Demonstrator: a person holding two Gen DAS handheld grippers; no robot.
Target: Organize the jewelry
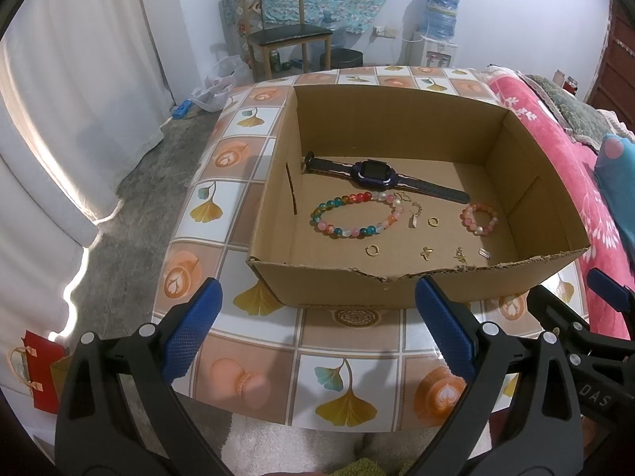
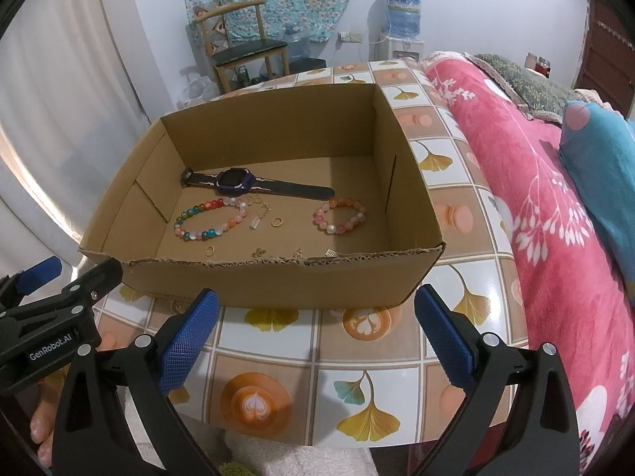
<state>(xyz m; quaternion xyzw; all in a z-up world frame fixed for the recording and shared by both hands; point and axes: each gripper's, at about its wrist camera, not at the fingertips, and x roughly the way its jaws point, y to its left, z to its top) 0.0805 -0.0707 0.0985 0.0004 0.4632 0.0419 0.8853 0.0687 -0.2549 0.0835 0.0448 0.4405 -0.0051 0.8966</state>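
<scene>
left claw (image 1: 317,329) and right claw (image 2: 315,335) both spread wide, holding nothing, hovering over the counter (image 2: 278,357) short of the cardboard box (image 1: 337,285). jewelry all lies on the box floor: gold ring (image 1: 372,250) and tiny charms (image 1: 460,254) at 6 o'clock just behind the torn near wall, multicolour bead bracelet (image 1: 357,214) at 9, pink bracelet (image 1: 479,219) at 3, watch (image 1: 369,171) at 12. risk: wide pads may skid off the small flat pieces or snag the torn rim and shove the box.

Wooden chair (image 1: 278,27), water dispenser (image 1: 438,27), pink blanket (image 2: 535,206), white curtain (image 1: 79,79).
</scene>
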